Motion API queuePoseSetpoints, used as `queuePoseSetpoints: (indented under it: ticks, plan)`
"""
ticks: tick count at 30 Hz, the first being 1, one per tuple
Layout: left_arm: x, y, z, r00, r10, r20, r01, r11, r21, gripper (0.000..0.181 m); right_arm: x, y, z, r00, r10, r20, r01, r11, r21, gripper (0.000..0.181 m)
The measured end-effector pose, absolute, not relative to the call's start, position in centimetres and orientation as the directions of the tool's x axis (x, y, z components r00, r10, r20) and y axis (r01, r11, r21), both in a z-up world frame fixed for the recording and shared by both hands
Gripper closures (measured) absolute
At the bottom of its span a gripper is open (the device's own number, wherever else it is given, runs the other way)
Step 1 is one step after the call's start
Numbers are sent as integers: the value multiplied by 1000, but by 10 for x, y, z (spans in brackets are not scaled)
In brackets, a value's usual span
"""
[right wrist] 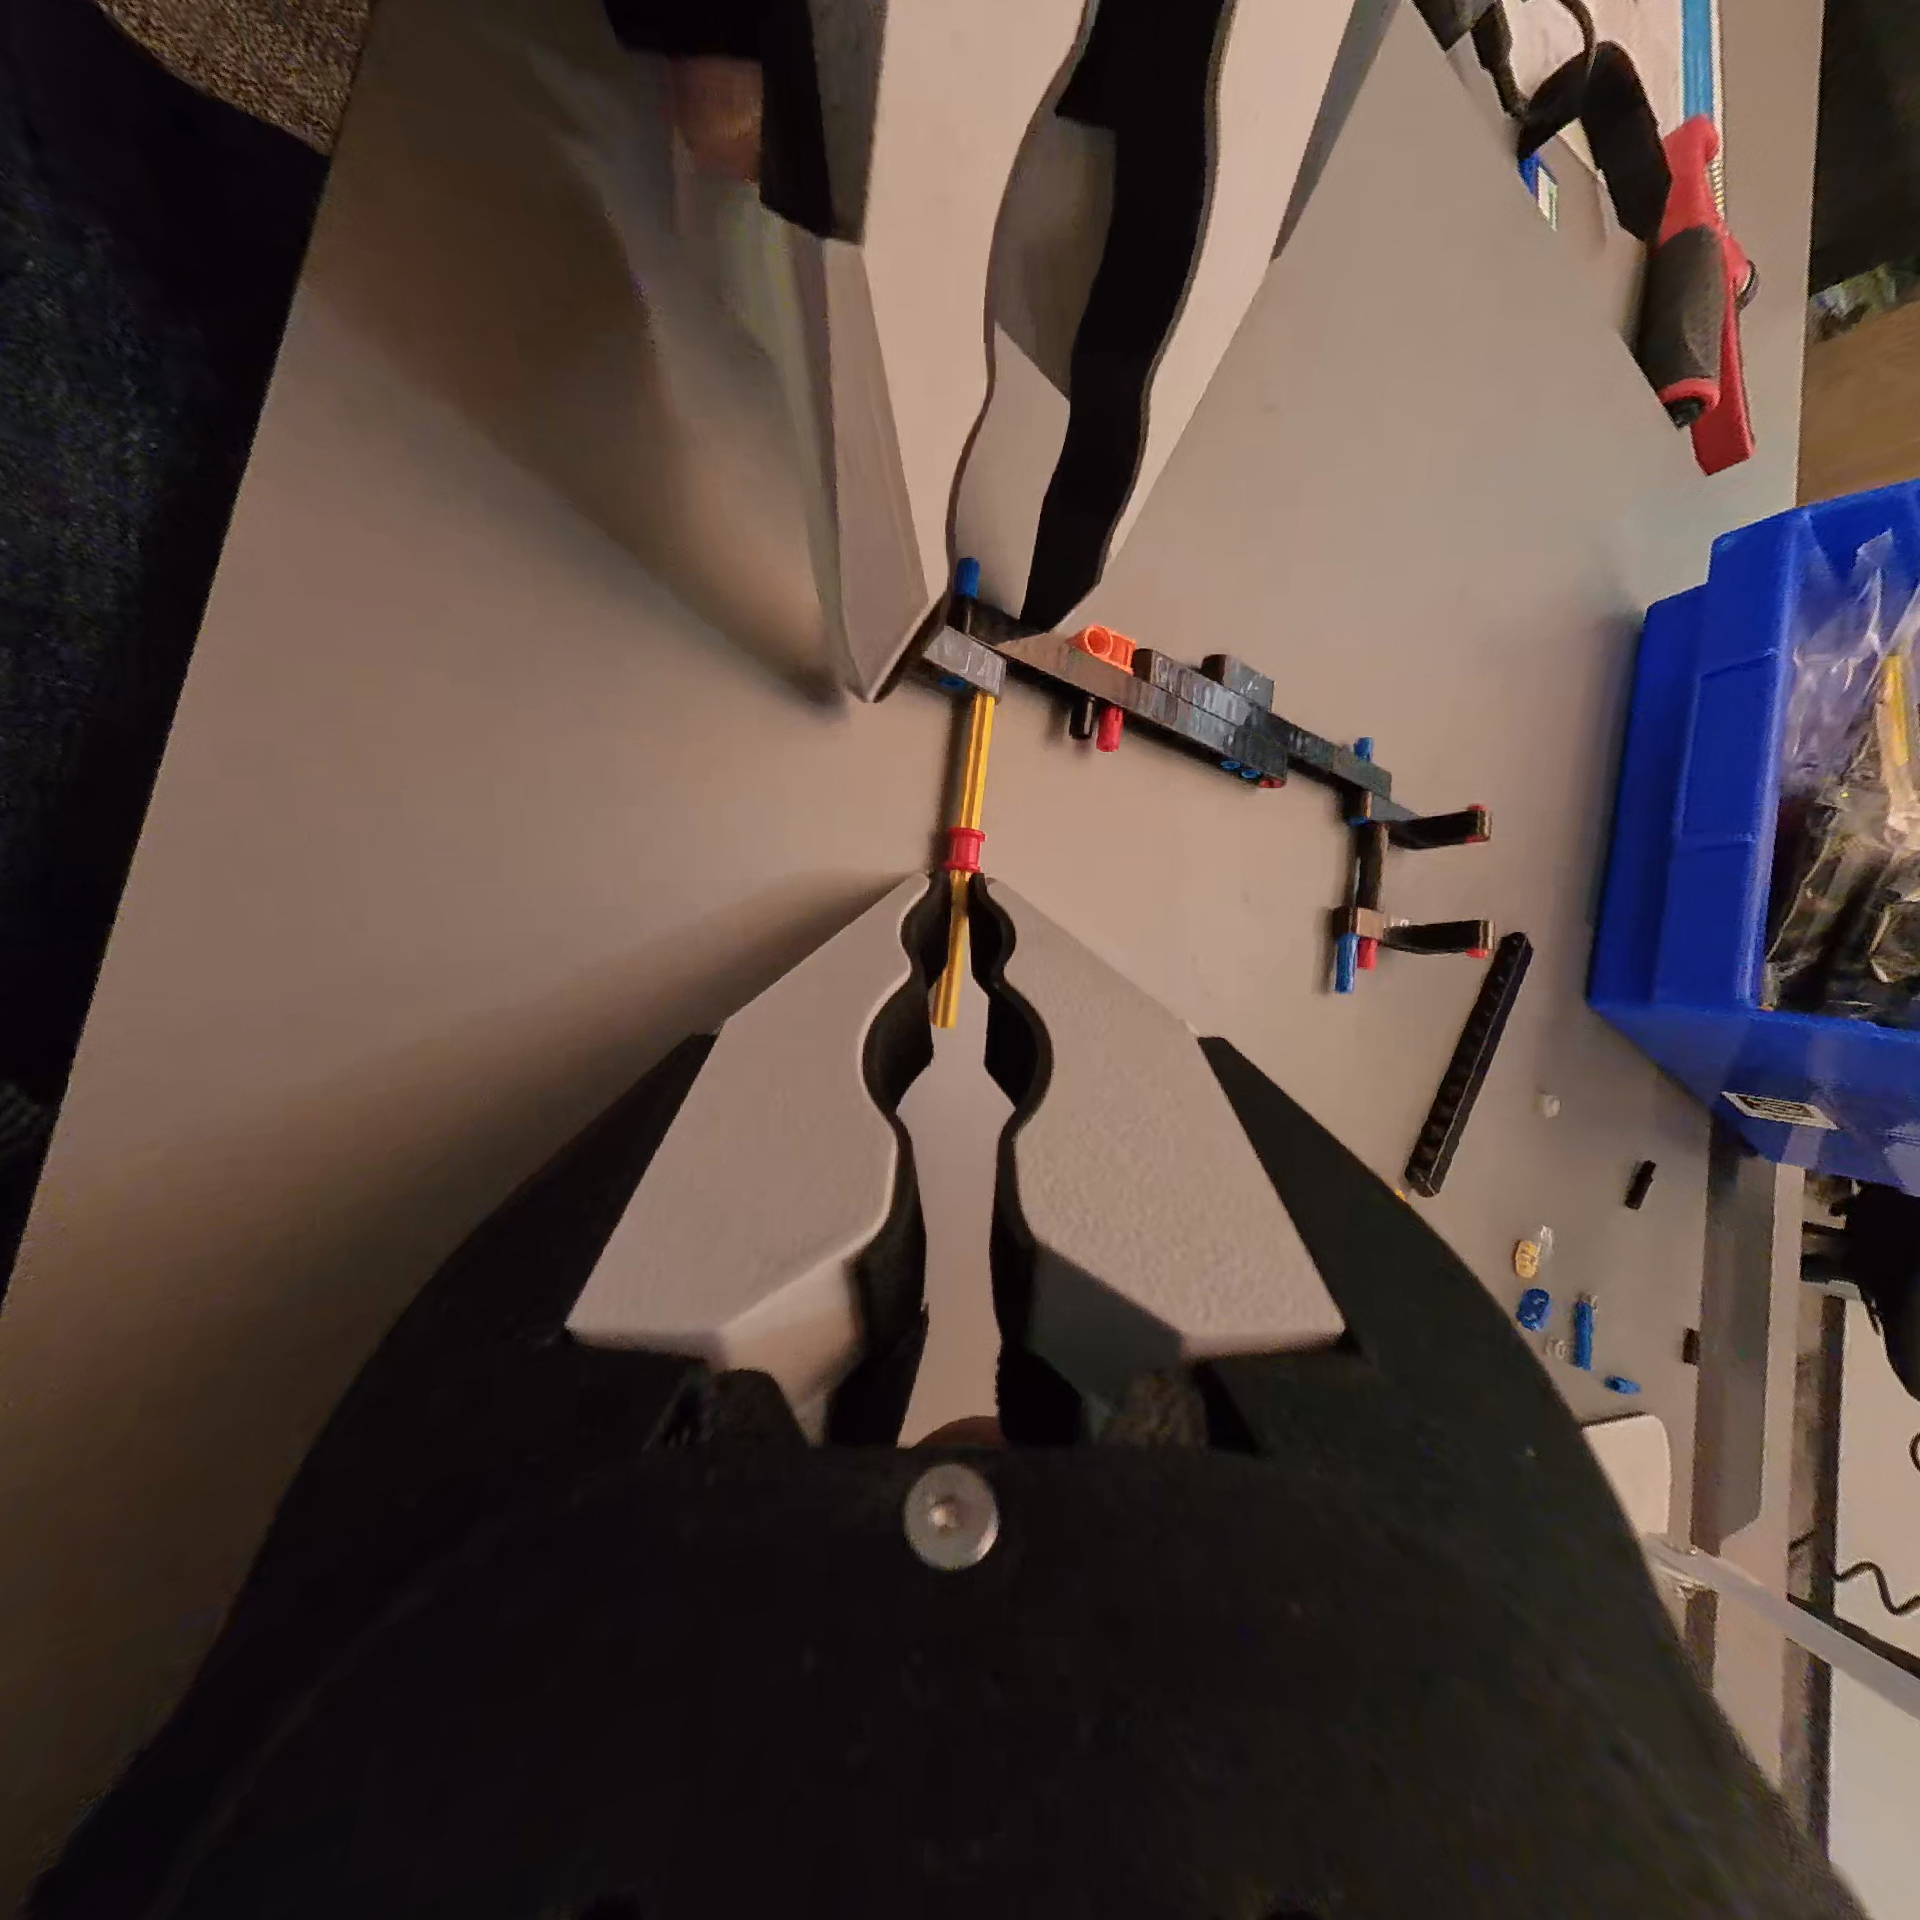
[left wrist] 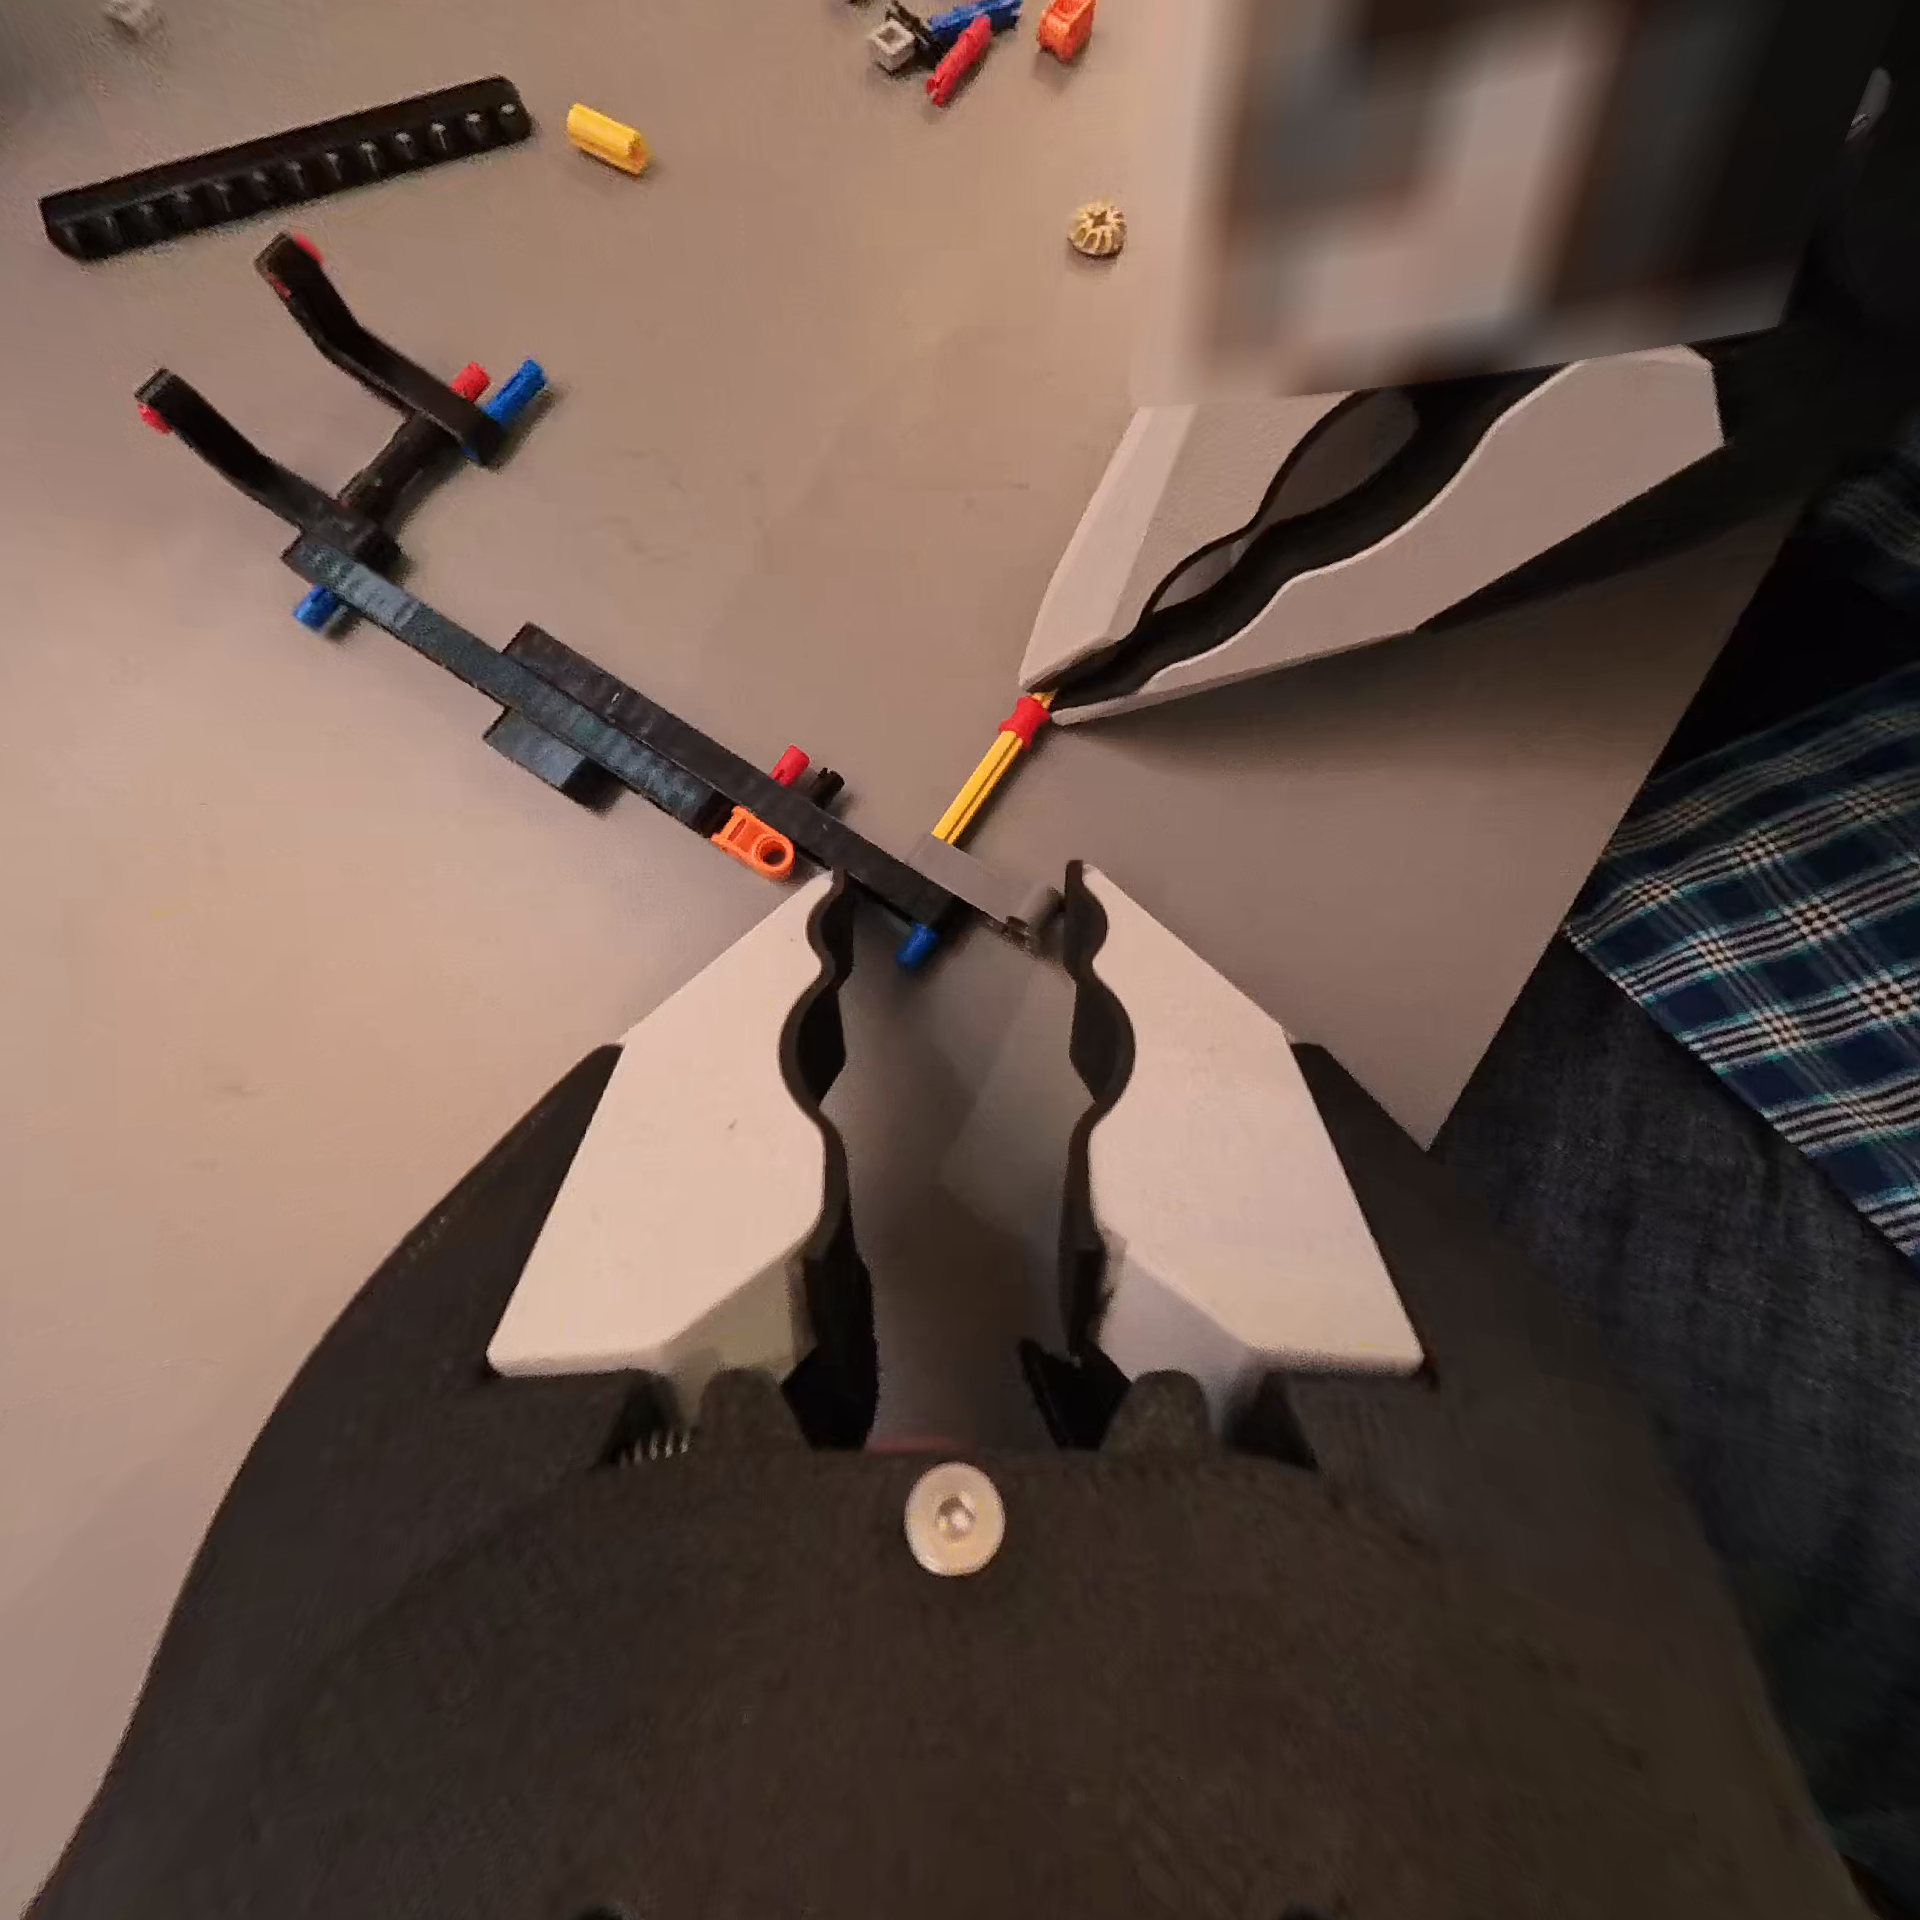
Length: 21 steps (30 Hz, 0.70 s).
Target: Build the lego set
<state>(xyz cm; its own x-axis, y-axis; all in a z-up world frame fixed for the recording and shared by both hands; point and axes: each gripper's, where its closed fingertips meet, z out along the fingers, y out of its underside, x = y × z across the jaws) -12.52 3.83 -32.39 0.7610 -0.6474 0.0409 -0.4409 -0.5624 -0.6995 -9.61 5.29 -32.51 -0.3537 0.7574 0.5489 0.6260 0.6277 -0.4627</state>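
Observation:
A long black lego assembly (left wrist: pixel 582 707) with blue and red pins and an orange connector (left wrist: pixel 756 840) lies on the grey table; it also shows in the right wrist view (right wrist: pixel 1195 707). Its near end carries a grey block (left wrist: pixel 977 883). My left gripper (left wrist: pixel 956 894) is closed on that end, one fingertip on each side. My right gripper (right wrist: pixel 951 894) is shut on a yellow axle (right wrist: pixel 975 769) with a red bush (right wrist: pixel 964 850). The axle's far tip sits at the grey block (right wrist: pixel 966 665). The right gripper also shows in the left wrist view (left wrist: pixel 1049 704).
A loose long black beam (left wrist: pixel 291 166), a yellow connector (left wrist: pixel 608 137), a tan gear (left wrist: pixel 1096 229) and several small pieces (left wrist: pixel 966 42) lie farther off. A blue parts bin (right wrist: pixel 1683 935) and a red-and-black tool (right wrist: pixel 1704 312) stand beyond the assembly. A person's checked shirt (left wrist: pixel 1766 883) is at the table edge. The right tips stand about 12 cm off the tan gear (left wrist: pixel 1096 229).

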Motion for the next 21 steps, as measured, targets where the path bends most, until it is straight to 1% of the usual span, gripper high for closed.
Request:
queuePoseSetpoints:
  ticks: [4,7,9,12,21]
  plan:
    - [-123,37,-315,738,-674,-4,-463,-503,-730,137,-94,55,-325,-358,757,546,623,630,-465,180]
    - [-122,38,-323,721,-691,-51,-517,-487,-704,137,-93,54,-325,-377,747,548,608,646,-462,180]
    - [-121,39,-321,722,-691,-29,-498,-492,-714,143,-91,53,-325,-394,740,545,592,658,-465,180]
    - [-120,41,-322,728,-684,-30,-478,-476,-738,143,-90,54,-325,-406,739,538,584,662,-470,180]
    - [-123,42,-323,748,-663,-8,-452,-500,-739,145,-95,55,-325,-382,766,517,598,632,-493,181]
